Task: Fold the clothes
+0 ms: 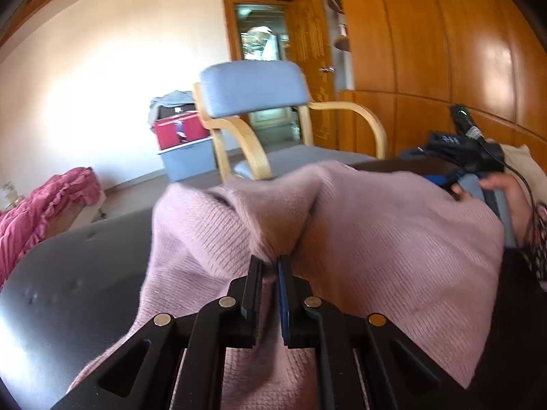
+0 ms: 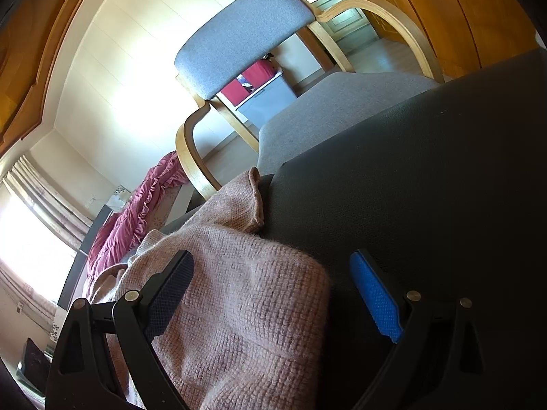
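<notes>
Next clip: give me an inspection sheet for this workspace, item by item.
Surface: dark table, bare past the knit.
Job's things: pink sweater, bunched, partly lifted.
Clutter: nothing seen on the table.
Grippers: left claw shut on sweater; right claw open, straddling the sweater edge.
Cables: black cable by the right hand.
Surroundings: grey chair, red box, pink bedding, wooden wardrobe.

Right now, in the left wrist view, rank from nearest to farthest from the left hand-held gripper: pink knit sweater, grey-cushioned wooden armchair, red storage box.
1. Pink knit sweater, pinched in the left hand-held gripper.
2. Grey-cushioned wooden armchair, straight ahead beyond the table.
3. Red storage box, behind it, left, by the wall.
</notes>
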Motion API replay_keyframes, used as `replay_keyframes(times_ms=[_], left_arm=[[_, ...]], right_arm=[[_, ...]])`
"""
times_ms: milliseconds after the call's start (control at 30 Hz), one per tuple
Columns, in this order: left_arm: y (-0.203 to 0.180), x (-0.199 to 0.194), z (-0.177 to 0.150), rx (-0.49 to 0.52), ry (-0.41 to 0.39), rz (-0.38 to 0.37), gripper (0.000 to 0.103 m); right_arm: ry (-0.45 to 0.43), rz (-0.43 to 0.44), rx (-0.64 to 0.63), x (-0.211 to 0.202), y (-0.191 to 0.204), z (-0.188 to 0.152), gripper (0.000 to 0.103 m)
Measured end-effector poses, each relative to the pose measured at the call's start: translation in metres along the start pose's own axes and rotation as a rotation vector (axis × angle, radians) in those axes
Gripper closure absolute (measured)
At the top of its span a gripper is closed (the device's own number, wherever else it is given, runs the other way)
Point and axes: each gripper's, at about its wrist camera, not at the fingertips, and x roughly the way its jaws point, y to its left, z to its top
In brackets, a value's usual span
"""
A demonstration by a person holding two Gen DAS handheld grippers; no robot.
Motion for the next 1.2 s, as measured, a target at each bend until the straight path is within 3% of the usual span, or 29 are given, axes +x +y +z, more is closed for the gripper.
replay_keyframes(times_ms=[133,267,333,433,533,600,700,800,867,967,1000,1033,1067,1200], left_arm=[[0.001,0.024,-0.003,-0.009,0.102,0.006,0.095],[0.008,0.033,-0.007,-0.05,0.144,-0.019,0.095],[0.011,0.037,-0.009,-0.071,0.163,-0.032,0.095],[0.017,0.043,-0.012,-0.103,0.191,-0.052,0.095],[0.022,0.047,-0.014,-0.132,0.211,-0.068,0.095],[0.024,0.048,-0.014,-0.148,0.21,-0.077,0.095],[0.027,0.049,-0.015,-0.17,0.21,-0.093,0.095],[0.031,0.051,-0.016,-0.191,0.21,-0.11,0.095],[0.033,0.052,-0.016,-0.205,0.211,-0.121,0.095],[0.036,0.054,-0.018,-0.226,0.211,-0.137,0.095],[0.038,0.054,-0.018,-0.233,0.211,-0.142,0.094],[0.039,0.055,-0.018,-0.241,0.211,-0.147,0.094],[0.04,0.055,-0.019,-0.248,0.21,-0.152,0.094],[0.046,0.058,-0.02,-0.277,0.21,-0.172,0.094]], right_arm=[[-0.015,-0.02,-0.024,-0.005,0.005,0.0,0.008],[-0.056,-0.063,-0.158,-0.014,0.033,0.003,0.009],[-0.055,-0.079,-0.302,-0.012,0.057,0.004,0.016],[0.027,-0.15,-0.529,0.012,0.096,0.005,0.023],[0.118,-0.225,-0.672,0.045,0.119,0.006,0.024],[0.155,-0.284,-0.687,0.062,0.122,0.01,0.024],[0.206,-0.356,-0.587,0.086,0.113,0.033,0.025],[0.263,-0.409,-0.461,0.109,0.093,0.053,0.036],[0.285,-0.418,-0.453,0.121,0.09,0.054,0.045],[0.312,-0.424,-0.469,0.137,0.09,0.049,0.049],[0.321,-0.425,-0.474,0.143,0.089,0.048,0.055],[0.321,-0.419,-0.488,0.147,0.091,0.046,0.073],[0.312,-0.419,-0.499,0.149,0.096,0.044,0.08],[0.278,-0.442,-0.544,0.157,0.119,0.04,0.098]])
